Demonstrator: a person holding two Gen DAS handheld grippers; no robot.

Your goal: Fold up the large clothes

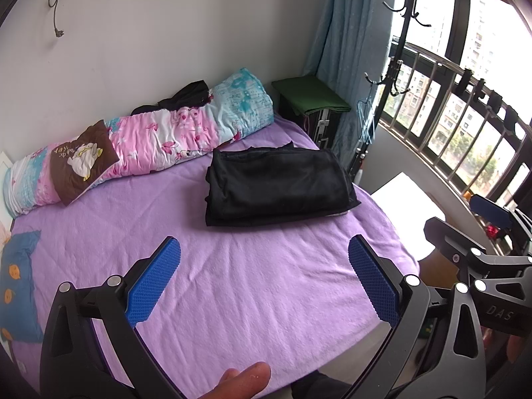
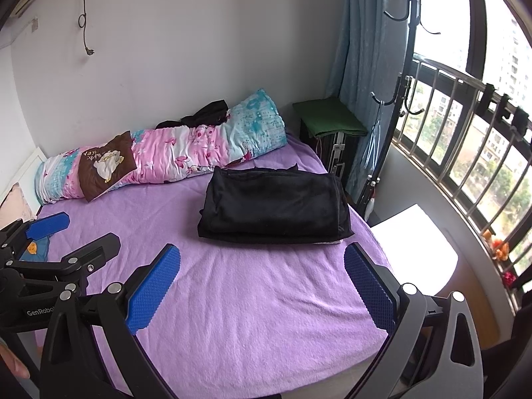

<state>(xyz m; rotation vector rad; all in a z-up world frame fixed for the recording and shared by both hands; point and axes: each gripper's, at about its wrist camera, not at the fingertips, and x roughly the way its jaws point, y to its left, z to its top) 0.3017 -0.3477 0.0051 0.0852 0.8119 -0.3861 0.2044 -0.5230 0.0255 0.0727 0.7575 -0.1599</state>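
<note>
Both grippers idle above the near edge of the bed: left gripper (image 1: 264,277) fingers spread wide, nothing between them; right gripper (image 2: 262,281) the same, wide apart and holding nothing. Folded black garment (image 1: 279,186) lies flat on the purple bedsheet (image 1: 232,282), toward the far right part of the bed, well apart from both grippers; a light edge shows under its near right corner, could be a second layer or another item, can't tell. Open sheet between fingers and garment, nothing in the way. Behind the garment, a rolled floral quilt (image 1: 173,136) runs along the wall, with a brown cartoon pillow (image 1: 83,163) leaning on its left part and a loose black cloth (image 1: 186,96) on top near the wall. Blue patterned pillow (image 1: 18,282) at the bed's left edge. Off the far right corner: small dark cabinet with a green cloth (image 1: 309,96) on top, blue curtain (image 1: 349,23), black coat rack (image 1: 405,40). Right side is a curved window with a railing (image 1: 465,106), white low bench (image 1: 409,199) below it. A cord (image 1: 55,10) hangs on the white wall. A person's fingertip (image 1: 246,377) shows at the bottom of the left wrist view.
</note>
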